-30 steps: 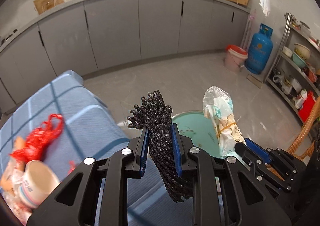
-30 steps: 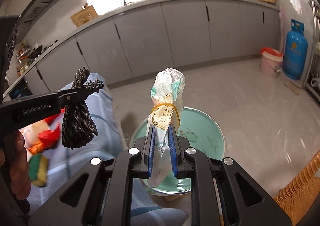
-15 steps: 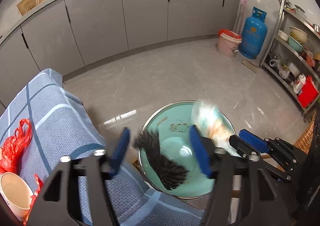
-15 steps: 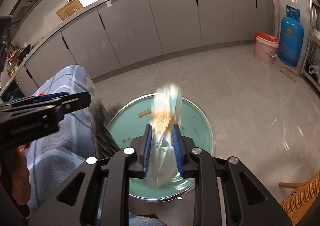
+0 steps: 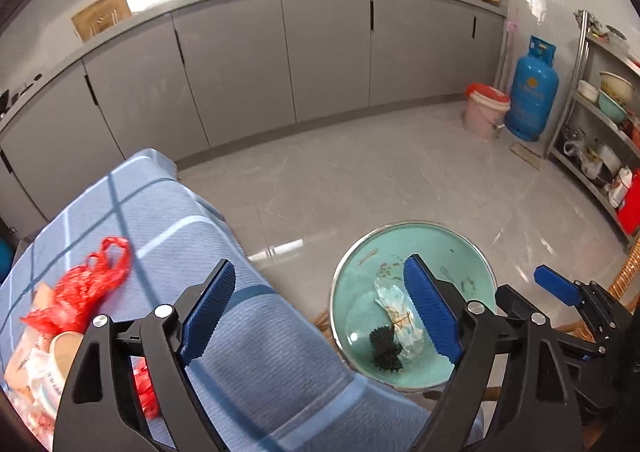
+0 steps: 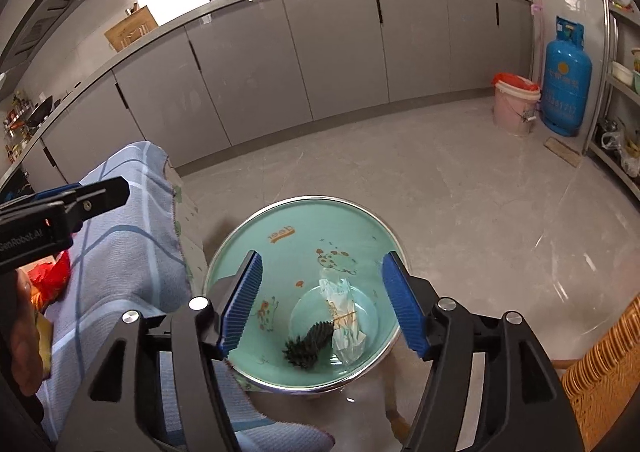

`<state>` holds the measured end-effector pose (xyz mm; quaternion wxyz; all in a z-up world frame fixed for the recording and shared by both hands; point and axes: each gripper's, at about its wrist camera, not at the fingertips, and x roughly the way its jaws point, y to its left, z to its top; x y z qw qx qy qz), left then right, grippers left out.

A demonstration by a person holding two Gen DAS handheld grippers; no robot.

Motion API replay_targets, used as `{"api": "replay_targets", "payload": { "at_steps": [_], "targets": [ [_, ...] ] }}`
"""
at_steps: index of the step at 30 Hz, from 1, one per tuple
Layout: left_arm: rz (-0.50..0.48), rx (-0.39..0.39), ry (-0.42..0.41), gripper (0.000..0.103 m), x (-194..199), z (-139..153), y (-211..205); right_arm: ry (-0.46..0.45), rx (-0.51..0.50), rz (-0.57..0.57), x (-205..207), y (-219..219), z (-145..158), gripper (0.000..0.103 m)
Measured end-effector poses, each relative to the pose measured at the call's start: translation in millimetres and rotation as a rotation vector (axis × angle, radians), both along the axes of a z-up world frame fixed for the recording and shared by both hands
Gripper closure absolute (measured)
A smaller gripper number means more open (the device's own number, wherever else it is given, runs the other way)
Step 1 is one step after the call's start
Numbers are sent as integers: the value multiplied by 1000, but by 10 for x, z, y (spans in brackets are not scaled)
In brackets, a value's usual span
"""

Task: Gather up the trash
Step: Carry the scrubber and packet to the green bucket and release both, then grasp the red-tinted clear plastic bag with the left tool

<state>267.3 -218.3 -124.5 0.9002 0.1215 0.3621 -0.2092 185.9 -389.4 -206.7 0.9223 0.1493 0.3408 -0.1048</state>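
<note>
A teal basin (image 5: 452,252) (image 6: 304,219) stands on the floor beside the table. In it lie a black mesh scrap (image 5: 385,348) (image 6: 310,342) and a clear plastic bag tied with a rubber band (image 5: 398,314) (image 6: 344,316). My left gripper (image 5: 320,312) is open and empty above the table's edge, left of the basin. My right gripper (image 6: 320,302) is open and empty above the basin; it also shows in the left wrist view (image 5: 556,290). A red plastic bag (image 5: 80,292) and a paper cup (image 5: 52,368) lie on the blue checked tablecloth (image 5: 248,352).
Grey cabinets (image 5: 320,51) run along the back wall. A pink bucket (image 6: 514,103) and a blue gas cylinder (image 6: 566,79) stand at the right. A metal shelf rack (image 5: 600,123) is at the far right. A wicker chair (image 6: 600,364) is at the lower right.
Both grippers opened. The black mesh scrap and the tied plastic bag dropped from them into the teal basin.
</note>
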Motion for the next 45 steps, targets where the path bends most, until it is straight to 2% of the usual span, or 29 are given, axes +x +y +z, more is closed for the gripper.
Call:
{"api": "replay_targets", "payload": {
  "at_steps": [5,14,19,27,34,37,42,44,45],
  "targets": [
    [2,-15,-12,18,-202,166,188,-22,-8,35,-63,208,167,32],
    [38,4,-112,16,-660,533,722,-64,-16,140,-151,724,462,26],
    [116,14,-148,15,-827,654,1270,-93,-28,204,-174,1066,619,22],
    [260,37,-169,14,-1090,692,2109,-103,-41,309,-182,1645,708,20],
    [358,33,-86,12,-1321,474,2677,-116,-64,398,-269,2075,733,14],
    [357,4,-44,12,-1318,382,2700,-106,-68,414,-266,2175,716,14],
    [348,-17,-20,13,-1204,237,2628,-114,-85,421,-334,2244,725,11],
    [347,-41,0,18,-1137,181,2628,-116,-90,416,-355,2232,723,10],
    [353,-47,9,31,-1103,161,2636,-115,-92,415,-361,2233,718,10]
  ]
}}
